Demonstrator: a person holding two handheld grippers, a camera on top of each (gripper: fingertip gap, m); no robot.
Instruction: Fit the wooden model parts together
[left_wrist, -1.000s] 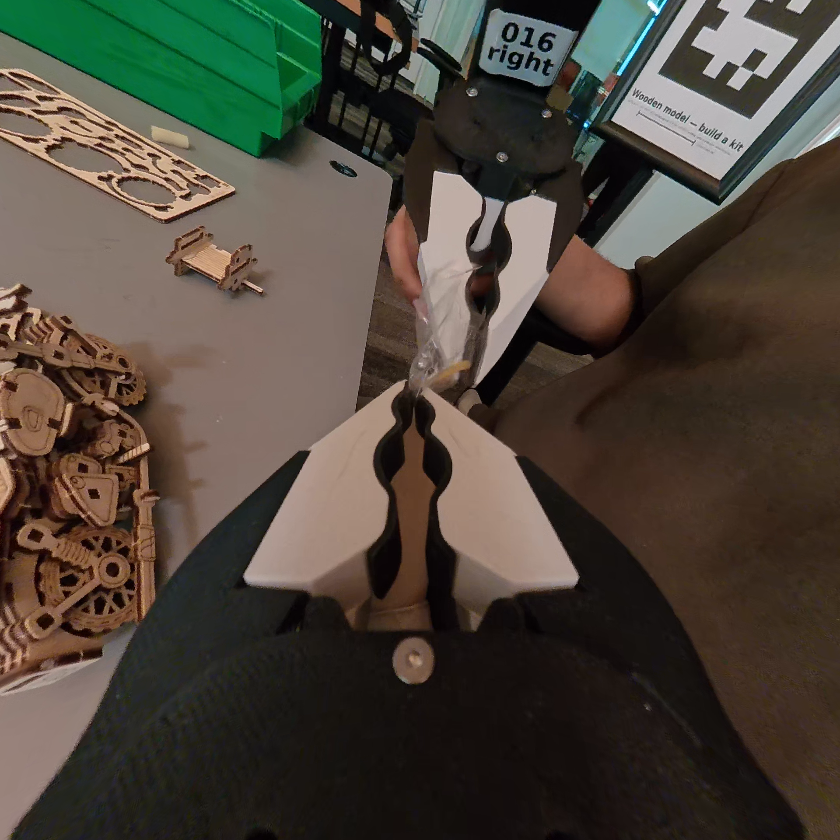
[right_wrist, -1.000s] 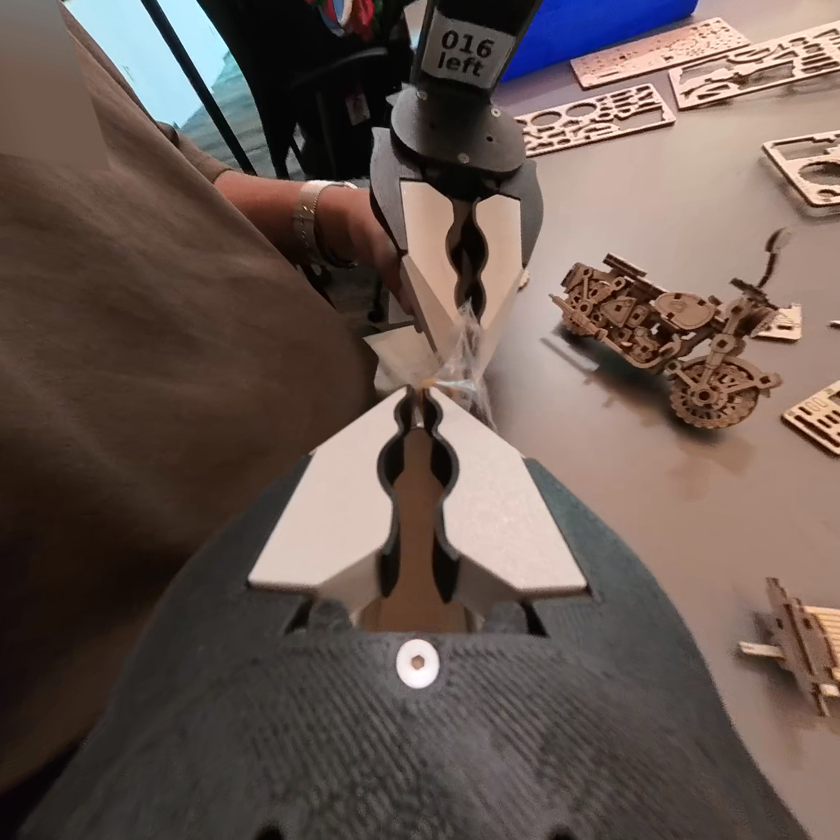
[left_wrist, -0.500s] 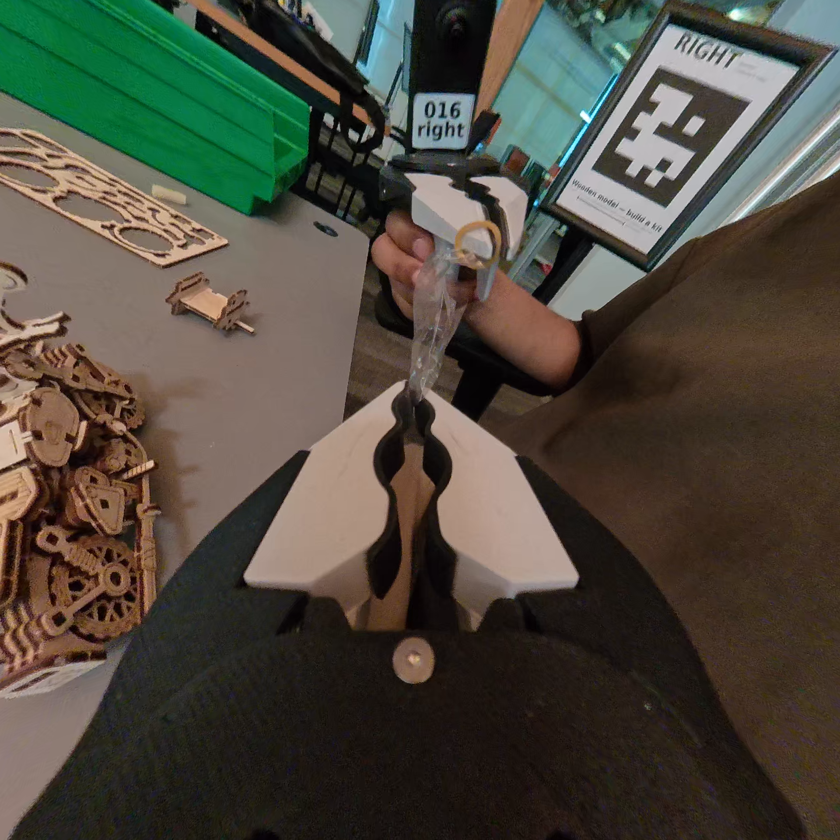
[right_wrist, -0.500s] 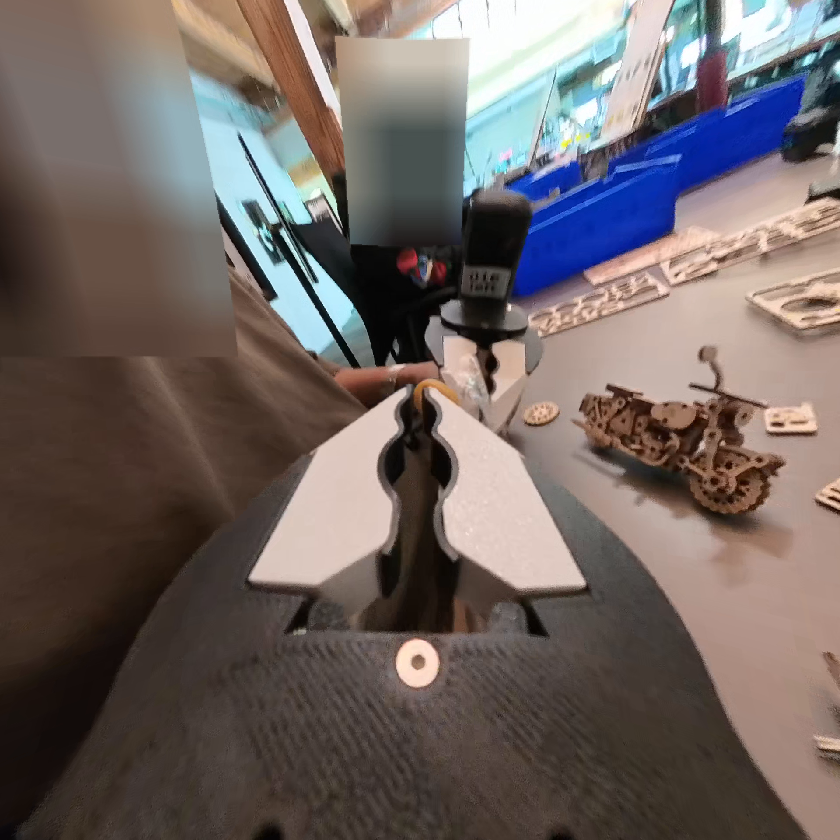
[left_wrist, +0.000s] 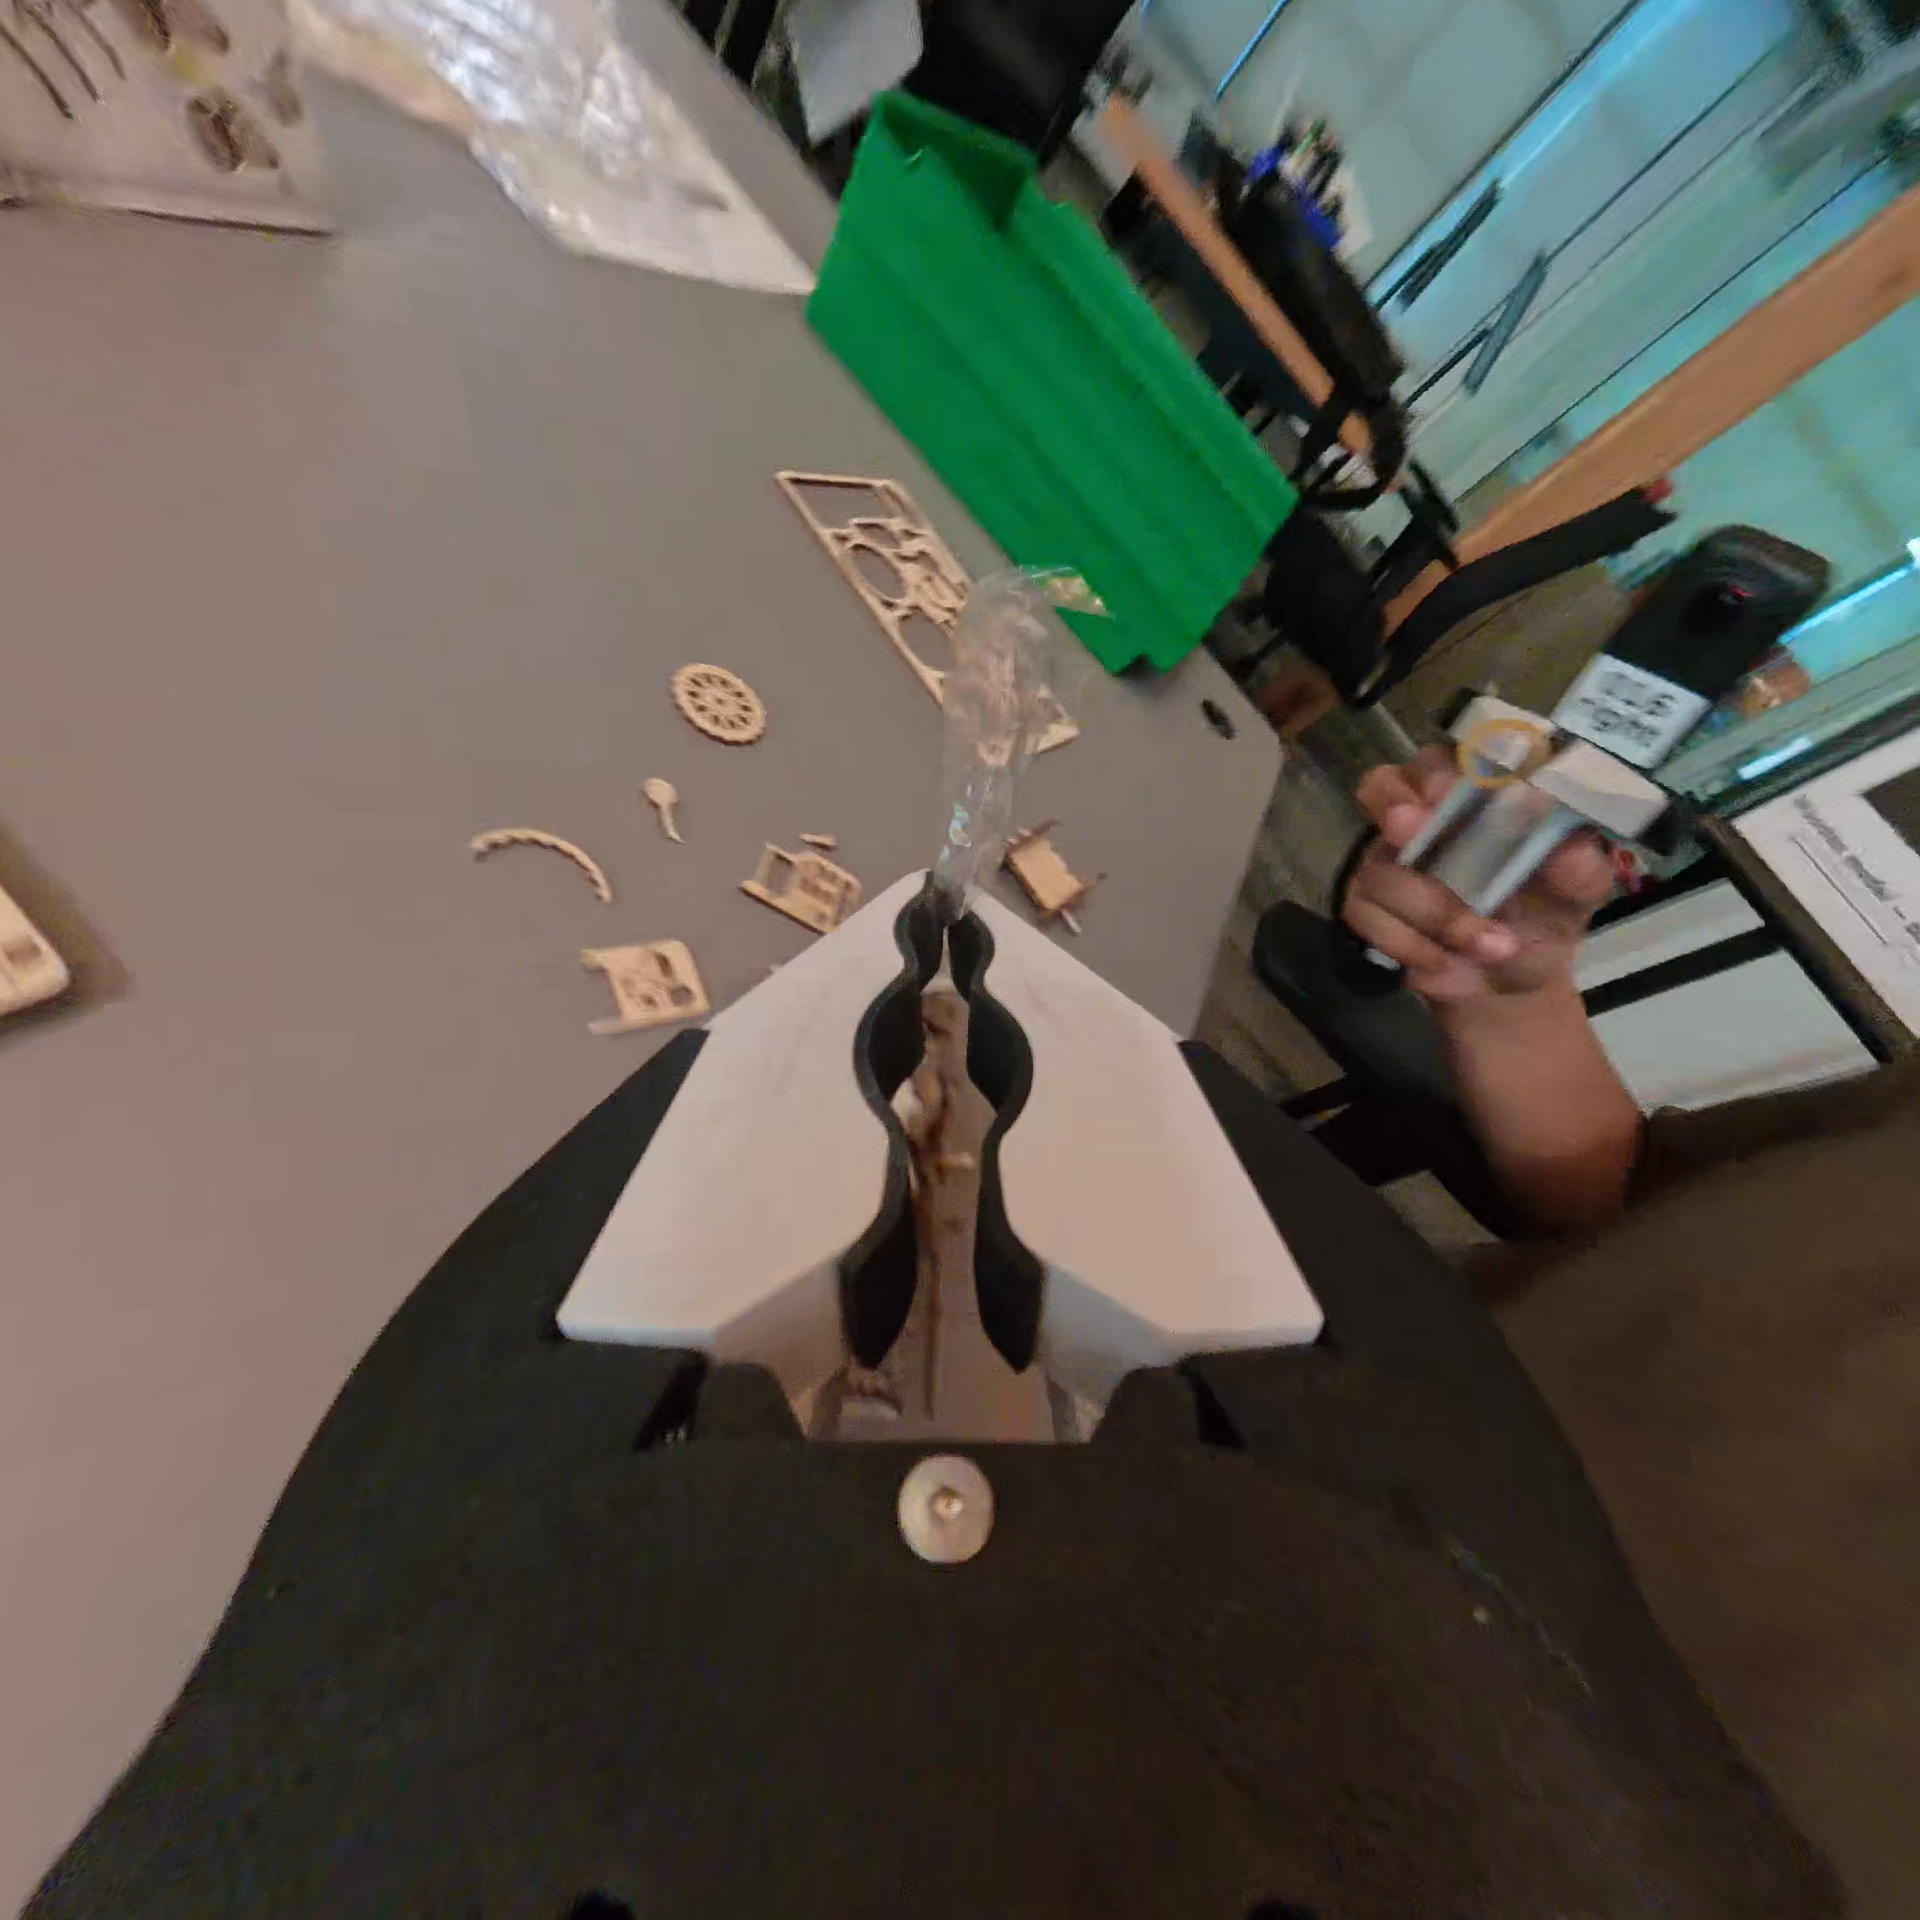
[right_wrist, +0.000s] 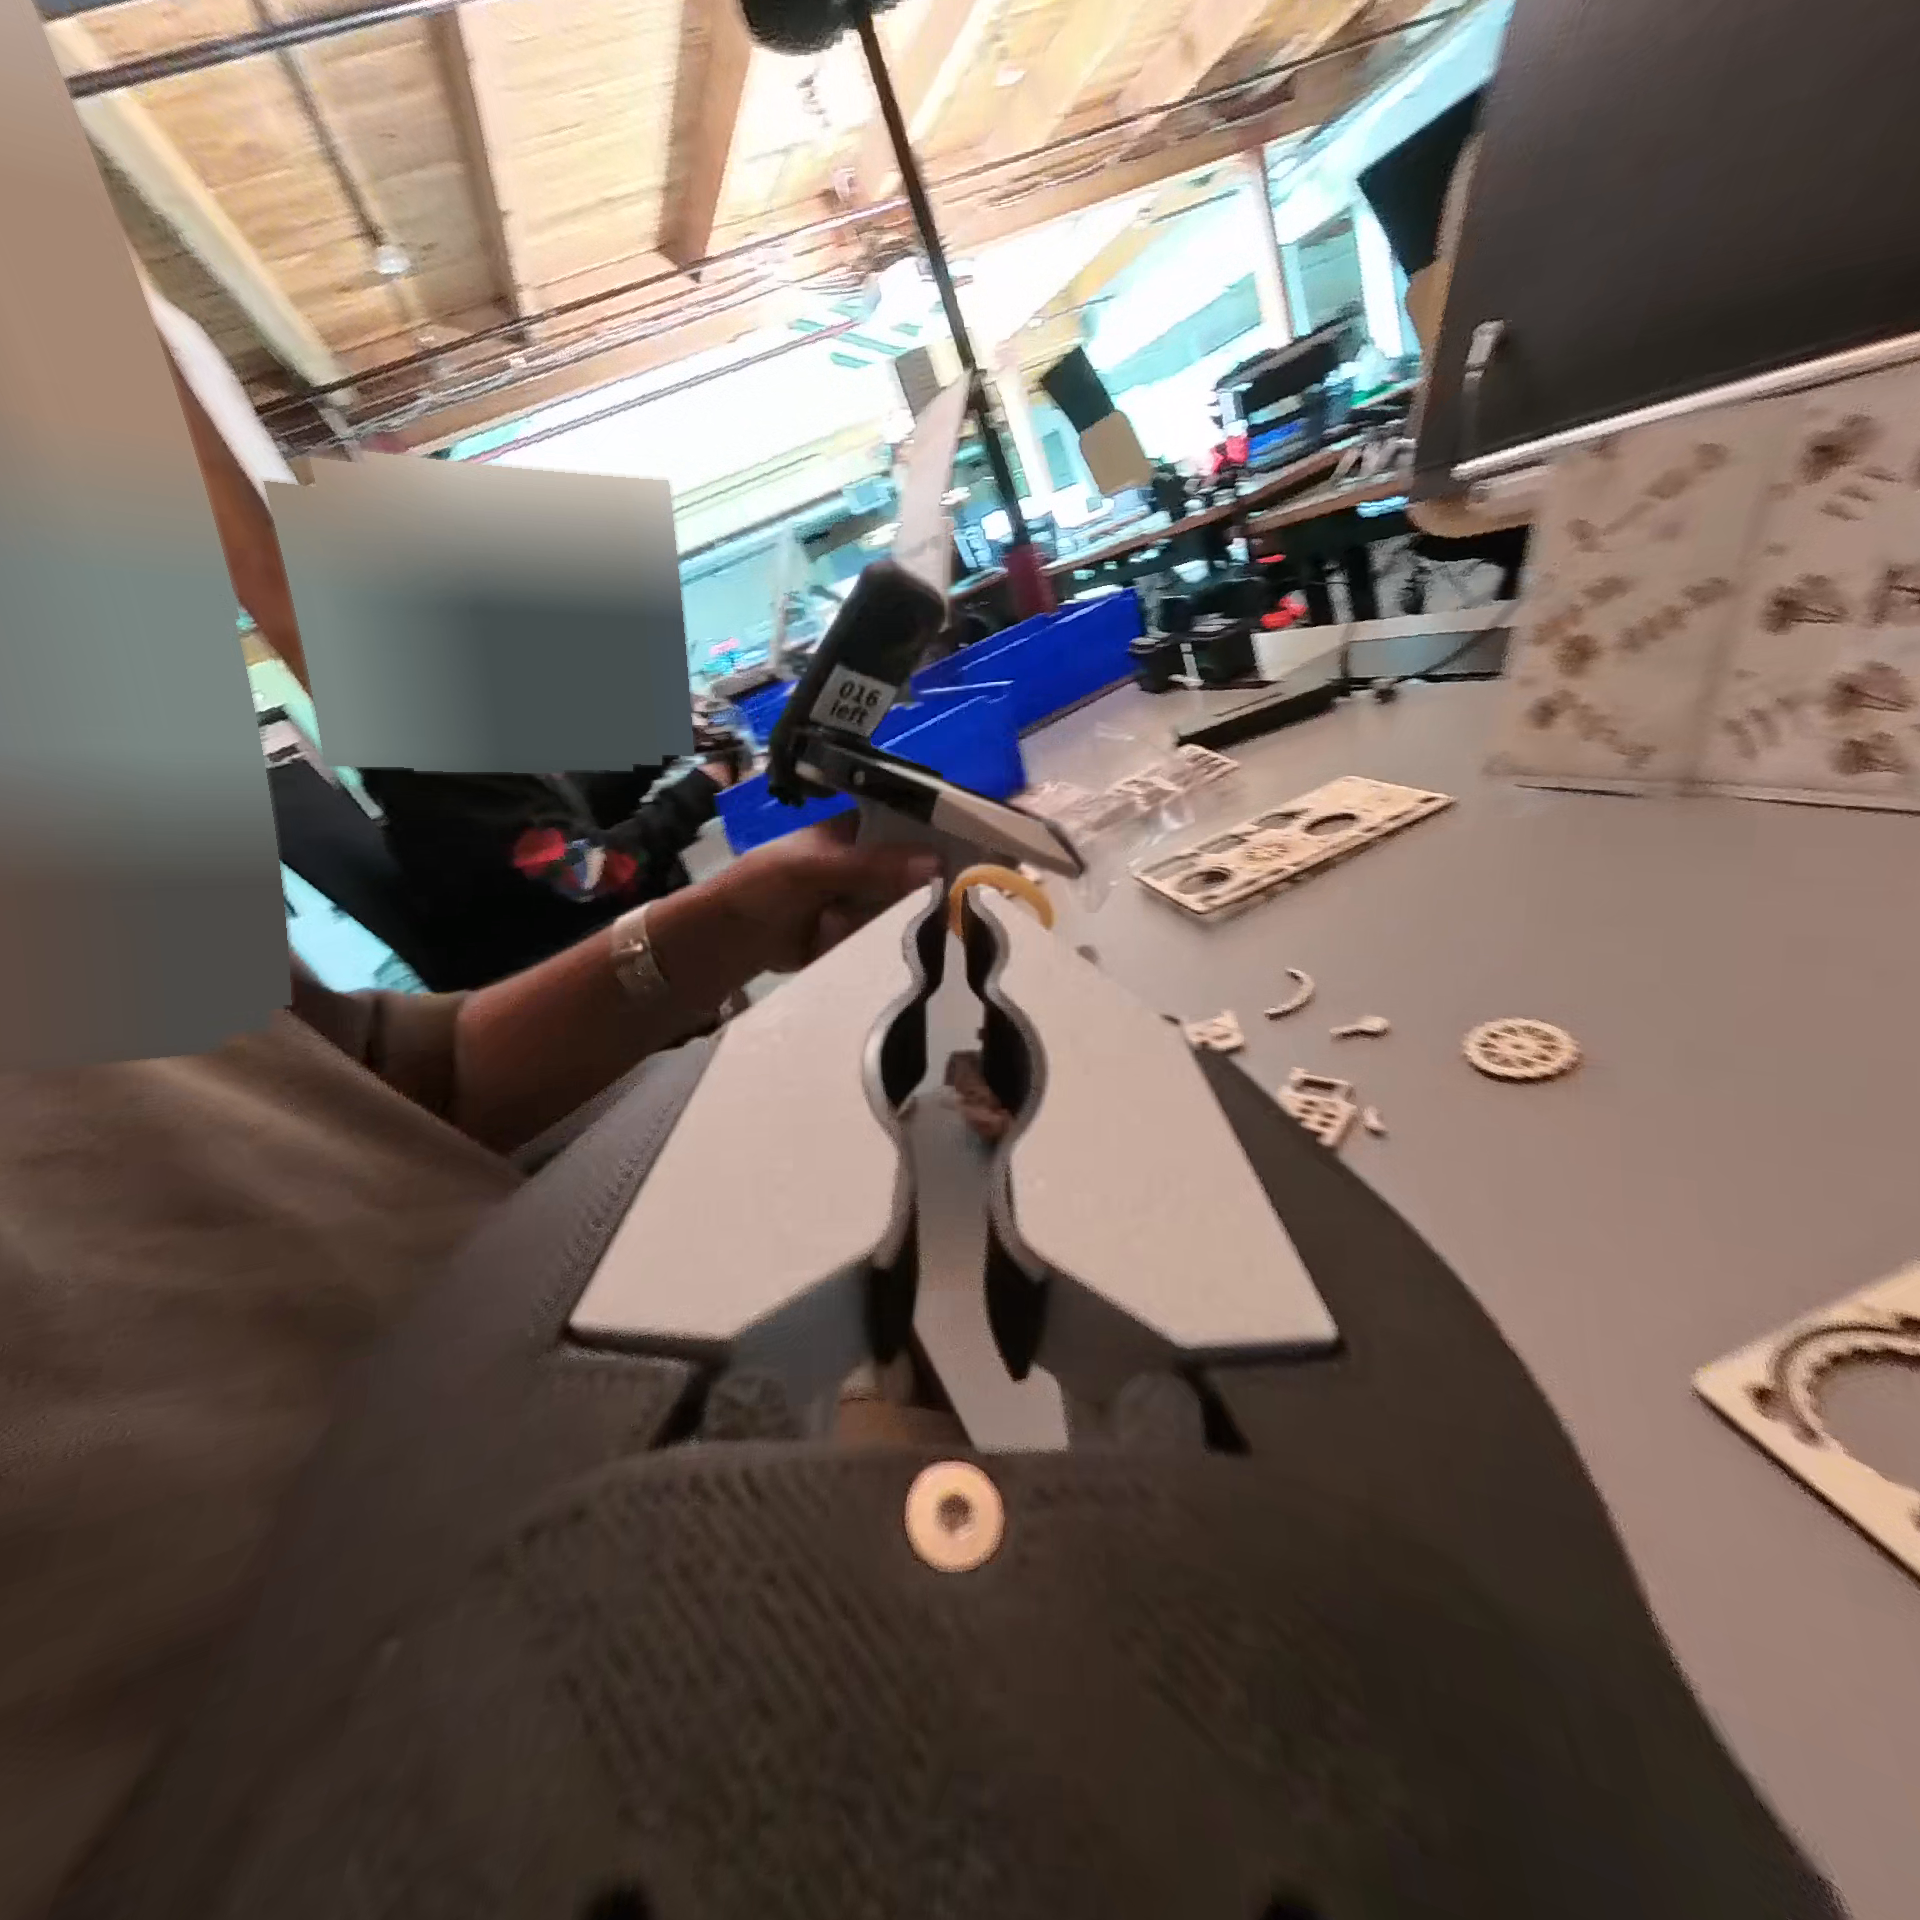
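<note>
Clear plastic bag (left_wrist: 995, 717) pinched at tips of left gripper (left_wrist: 948, 920), fingers closed. Right gripper (right_wrist: 958, 912) closed on small tan ring (right_wrist: 995, 891), lifted clear of bag, likely for fitting. Wooden parts (left_wrist: 800, 883) lie scattered on grey counter (left_wrist: 312, 520), well apart.

The two grippers have pulled well apart: the right gripper (left_wrist: 1496, 753), at three o'clock, carries the tan ring (right_wrist: 1000, 896) away from the clear bag (left_wrist: 992, 717) pinched by the left gripper (left_wrist: 943, 914).
</note>
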